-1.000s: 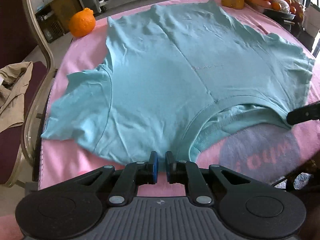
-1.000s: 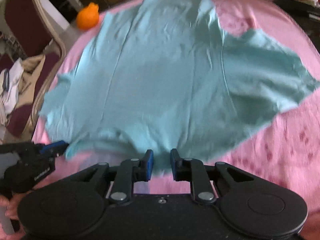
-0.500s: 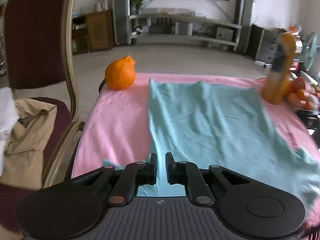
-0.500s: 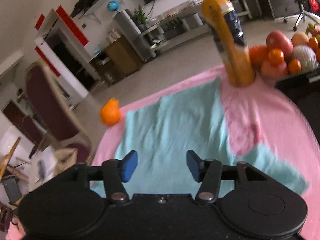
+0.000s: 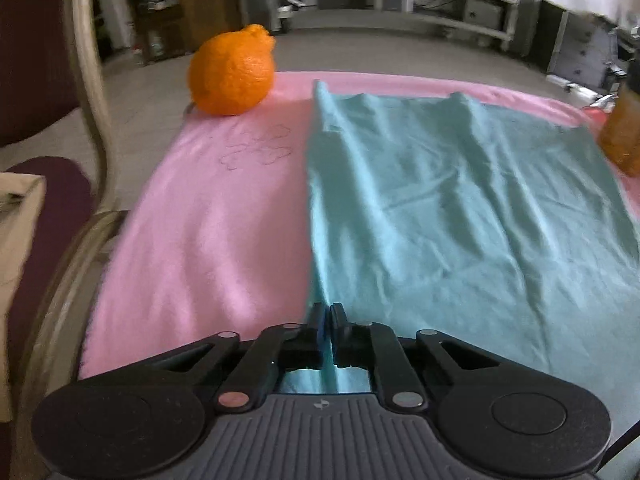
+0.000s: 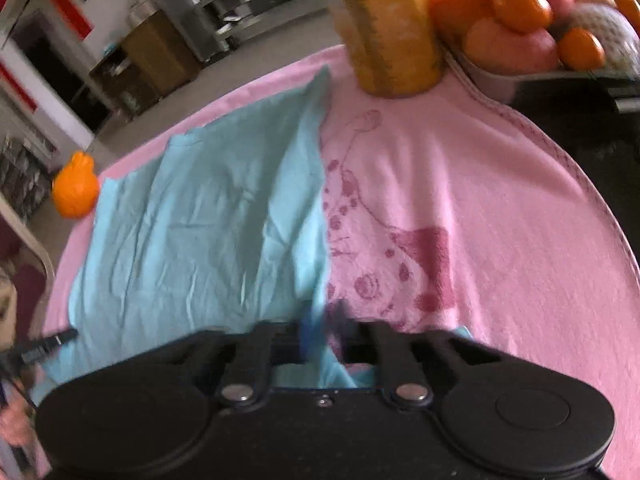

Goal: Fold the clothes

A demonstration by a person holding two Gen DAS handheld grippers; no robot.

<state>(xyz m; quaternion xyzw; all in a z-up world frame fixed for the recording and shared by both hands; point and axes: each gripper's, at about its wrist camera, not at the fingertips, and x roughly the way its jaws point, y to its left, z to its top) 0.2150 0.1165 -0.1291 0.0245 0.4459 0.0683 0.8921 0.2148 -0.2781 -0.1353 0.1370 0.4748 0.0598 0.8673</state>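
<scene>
A teal T-shirt lies flat on a pink cloth, its sleeves out of sight. My left gripper is shut on the shirt's near left edge, and teal fabric runs back between its fingers. In the right wrist view the same T-shirt fills the left half. My right gripper, blurred, is shut on the shirt's near right edge, with teal fabric bunched under it. The left gripper's tip shows at the far left.
A large orange sits at the cloth's far left corner. A juice bottle stands at the shirt's far right corner, next to a fruit tray. A chair with beige clothes stands to the left.
Both grippers left the collar end, swung up, and came down low on the shirt's side edges. The right gripper, open half a second ago, has shut on fabric.
</scene>
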